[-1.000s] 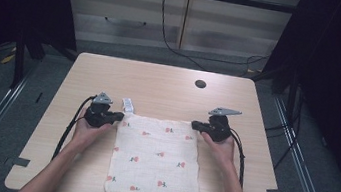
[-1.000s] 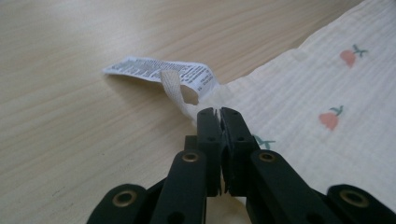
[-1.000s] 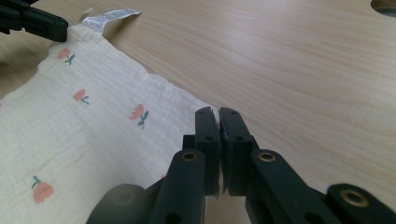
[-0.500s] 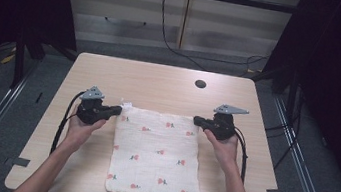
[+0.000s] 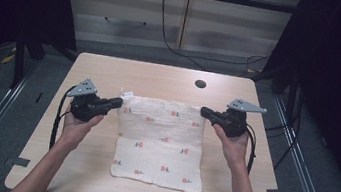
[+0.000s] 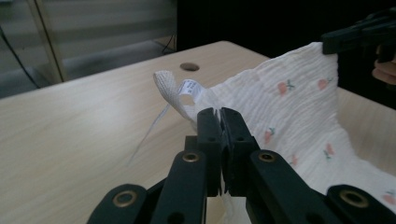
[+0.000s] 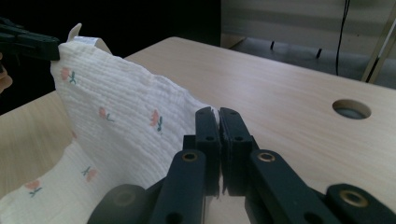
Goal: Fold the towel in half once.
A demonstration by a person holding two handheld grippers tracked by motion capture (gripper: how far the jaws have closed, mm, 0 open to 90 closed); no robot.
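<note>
Across the middle of the wooden worktop [image 5: 96,176] lies a white cloth [image 5: 161,145] printed with small pink flowers, its far edge raised, its near half flat on the wood. It looks light, limp and crinkled, likely to sag wherever unsupported, so the corners are the sensible hold. Both tongs are clamped shut on them: the left tongs [image 5: 118,102] on the far-left corner beside a woven loop and label [image 6: 180,91], the right tongs [image 5: 203,112] on the far-right corner.
</note>
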